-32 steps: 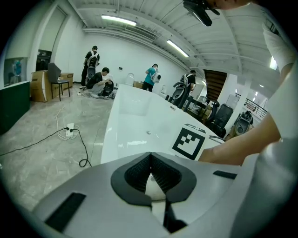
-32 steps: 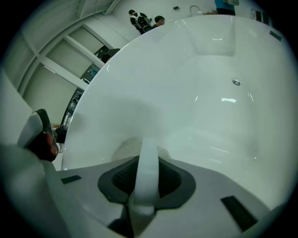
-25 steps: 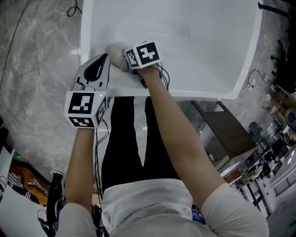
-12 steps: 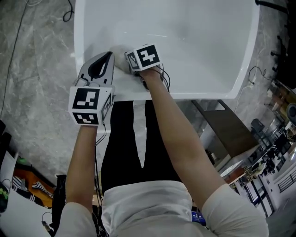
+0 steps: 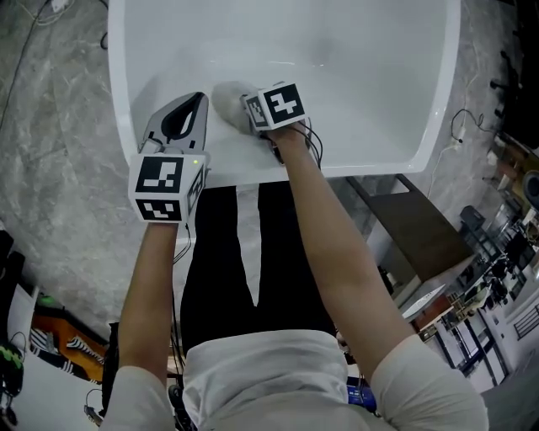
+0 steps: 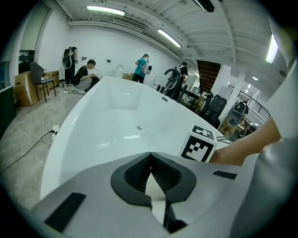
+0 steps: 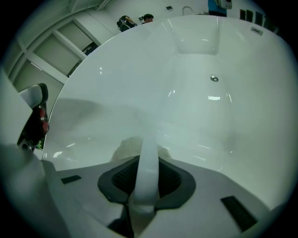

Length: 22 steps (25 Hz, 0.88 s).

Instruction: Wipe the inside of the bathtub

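The head view is evenly bright and sharp; the white bathtub (image 5: 370, 93) is close to overexposed, with faint glare streaks on its floor. Both gripper views show strong fisheye bending and dark vignetted corners. In the left gripper view, ceiling tube lights (image 6: 104, 9) supply the light. The right gripper view is dimmer and greenish, with specular spots near the drain (image 7: 214, 78) and a soft foreground.
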{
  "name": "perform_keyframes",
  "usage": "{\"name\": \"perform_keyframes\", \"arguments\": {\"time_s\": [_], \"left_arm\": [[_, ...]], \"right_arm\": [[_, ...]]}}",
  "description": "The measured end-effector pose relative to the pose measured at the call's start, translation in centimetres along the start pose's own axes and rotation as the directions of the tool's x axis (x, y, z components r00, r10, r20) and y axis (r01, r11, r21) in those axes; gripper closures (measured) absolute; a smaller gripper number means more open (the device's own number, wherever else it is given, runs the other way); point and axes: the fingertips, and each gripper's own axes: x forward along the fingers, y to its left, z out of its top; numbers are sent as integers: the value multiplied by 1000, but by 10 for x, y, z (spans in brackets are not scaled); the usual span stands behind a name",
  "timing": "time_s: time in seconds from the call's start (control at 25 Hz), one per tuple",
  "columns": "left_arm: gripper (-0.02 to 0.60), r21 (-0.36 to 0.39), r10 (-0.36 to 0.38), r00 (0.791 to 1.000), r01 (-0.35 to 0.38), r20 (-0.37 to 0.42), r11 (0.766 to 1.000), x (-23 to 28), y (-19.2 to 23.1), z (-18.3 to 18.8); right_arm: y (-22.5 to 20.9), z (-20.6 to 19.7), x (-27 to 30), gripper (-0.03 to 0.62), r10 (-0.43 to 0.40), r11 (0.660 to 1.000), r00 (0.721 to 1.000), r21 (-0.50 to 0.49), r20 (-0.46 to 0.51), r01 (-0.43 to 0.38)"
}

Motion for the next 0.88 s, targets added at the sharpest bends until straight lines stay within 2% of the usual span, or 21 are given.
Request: {"name": "perform_keyframes", "arguments": {"time_s": [0.88], "left_arm": [[572, 16, -83, 996, 83, -25, 996, 55, -64, 5]], "right_arm": [[-140, -58, -74, 499, -110, 993, 994, 46, -17, 111]]}}
